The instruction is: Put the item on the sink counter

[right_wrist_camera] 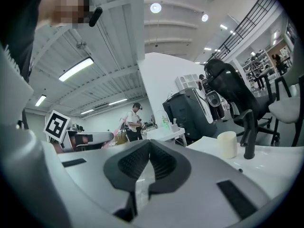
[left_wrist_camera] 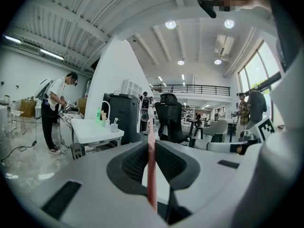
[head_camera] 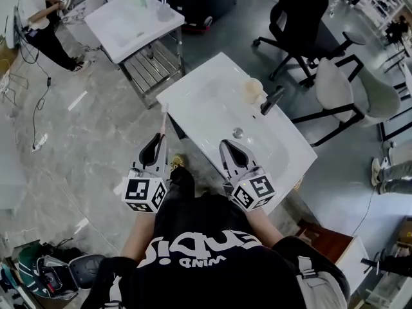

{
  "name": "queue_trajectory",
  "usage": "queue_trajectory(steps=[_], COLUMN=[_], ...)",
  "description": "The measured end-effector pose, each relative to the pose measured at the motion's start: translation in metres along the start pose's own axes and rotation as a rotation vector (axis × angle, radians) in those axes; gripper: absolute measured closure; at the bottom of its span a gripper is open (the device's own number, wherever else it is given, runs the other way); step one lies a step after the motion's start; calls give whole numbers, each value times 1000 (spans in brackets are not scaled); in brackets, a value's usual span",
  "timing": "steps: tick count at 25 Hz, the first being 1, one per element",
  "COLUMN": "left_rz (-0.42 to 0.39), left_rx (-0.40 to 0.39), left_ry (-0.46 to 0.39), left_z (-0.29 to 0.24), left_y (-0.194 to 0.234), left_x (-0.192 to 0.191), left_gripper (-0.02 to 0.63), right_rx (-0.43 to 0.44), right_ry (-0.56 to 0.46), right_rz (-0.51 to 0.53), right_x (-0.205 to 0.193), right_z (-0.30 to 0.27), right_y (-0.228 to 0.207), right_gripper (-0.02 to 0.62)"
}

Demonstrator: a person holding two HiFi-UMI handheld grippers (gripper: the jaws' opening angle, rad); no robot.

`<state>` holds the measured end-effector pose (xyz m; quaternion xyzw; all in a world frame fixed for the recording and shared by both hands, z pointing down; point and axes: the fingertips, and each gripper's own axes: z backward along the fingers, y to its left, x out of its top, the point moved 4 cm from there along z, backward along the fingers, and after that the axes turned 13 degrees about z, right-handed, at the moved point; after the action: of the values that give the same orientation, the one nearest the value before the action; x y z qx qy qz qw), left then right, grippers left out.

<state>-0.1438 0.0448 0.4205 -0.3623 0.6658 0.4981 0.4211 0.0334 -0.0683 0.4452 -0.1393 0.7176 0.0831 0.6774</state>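
My left gripper (head_camera: 159, 141) is shut on a thin pink toothbrush (head_camera: 163, 121). Its handle points away from me and its tip reaches the near left corner of the white sink counter (head_camera: 206, 95). In the left gripper view the pink stick (left_wrist_camera: 151, 165) runs straight up between the closed jaws of that gripper (left_wrist_camera: 151, 145) and ends in a pale head. My right gripper (head_camera: 227, 148) hovers over the counter's front edge, jaws together with nothing in them, as the right gripper view also shows (right_wrist_camera: 148, 145). A cream cup (head_camera: 253, 89) and a black faucet (head_camera: 271, 100) stand at the basin's far side.
A second white sink table (head_camera: 132, 21) stands at the back left, with a person (head_camera: 38, 15) beside it. Black and grey office chairs (head_camera: 302, 18) crowd the right side behind the counter. Grey floor lies to the left, and a black bag (head_camera: 64, 275) sits at the lower left.
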Motion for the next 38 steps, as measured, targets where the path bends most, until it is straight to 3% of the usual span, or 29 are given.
queue_trajectory(steps=[17, 25, 38], left_rz=[8, -55, -97], left_rx=[-124, -213, -373], left_ry=[82, 114, 209], left_z=[-89, -137, -215], left_y=[41, 50, 66], left_x=[14, 28, 47], left_gripper=[543, 543, 543], right_rx=[-109, -154, -333], right_ry=[32, 39, 30], right_rz=[-8, 9, -4], right_x=[1, 11, 22], right_z=[-60, -92, -133], right_y=[-25, -49, -77], right_gripper=[577, 577, 577])
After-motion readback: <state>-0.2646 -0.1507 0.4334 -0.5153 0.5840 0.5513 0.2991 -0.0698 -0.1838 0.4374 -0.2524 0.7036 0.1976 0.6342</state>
